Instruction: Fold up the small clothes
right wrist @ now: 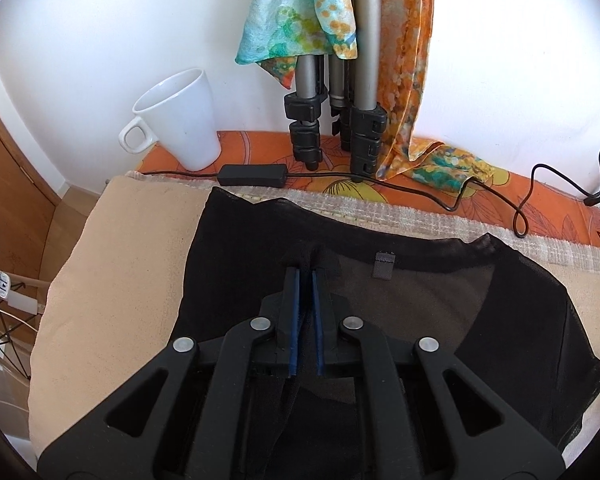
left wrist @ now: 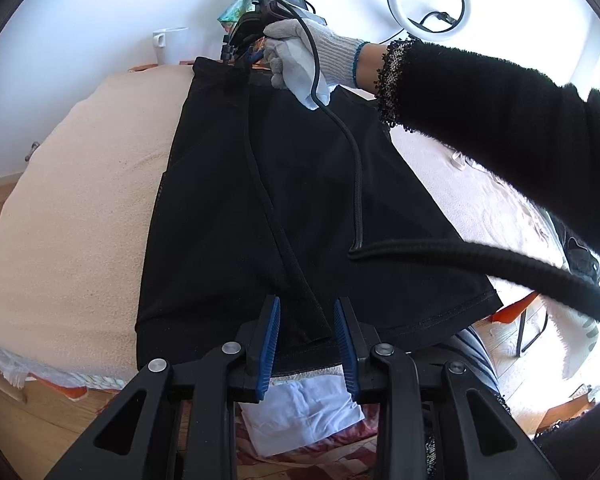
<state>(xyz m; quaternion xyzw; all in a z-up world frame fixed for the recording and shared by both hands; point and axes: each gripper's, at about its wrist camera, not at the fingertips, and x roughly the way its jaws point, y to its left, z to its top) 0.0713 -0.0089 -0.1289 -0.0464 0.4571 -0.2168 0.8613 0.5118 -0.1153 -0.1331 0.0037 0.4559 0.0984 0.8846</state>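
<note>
A black garment (left wrist: pixel 284 200) lies flat on a beige towel (left wrist: pixel 80 220), with a fold edge running lengthwise down its middle. My left gripper (left wrist: pixel 307 306) is open, its blue pads on either side of the garment's near hem. My right gripper (right wrist: pixel 305 274) is shut on a pinch of the garment's far edge (right wrist: pixel 312 252), beside a small grey label (right wrist: pixel 383 265). In the left wrist view the right gripper (left wrist: pixel 236 60) shows at the far end, held by a white-gloved hand (left wrist: pixel 312 52).
A white mug (right wrist: pixel 180 120), tripod legs (right wrist: pixel 340 120), a black cable with an adapter (right wrist: pixel 254 175) and patterned scarves (right wrist: pixel 412 80) stand at the back on an orange cloth. A thick black cable (left wrist: pixel 460 256) crosses the garment's right side. A ring light (left wrist: pixel 428 0) stands behind.
</note>
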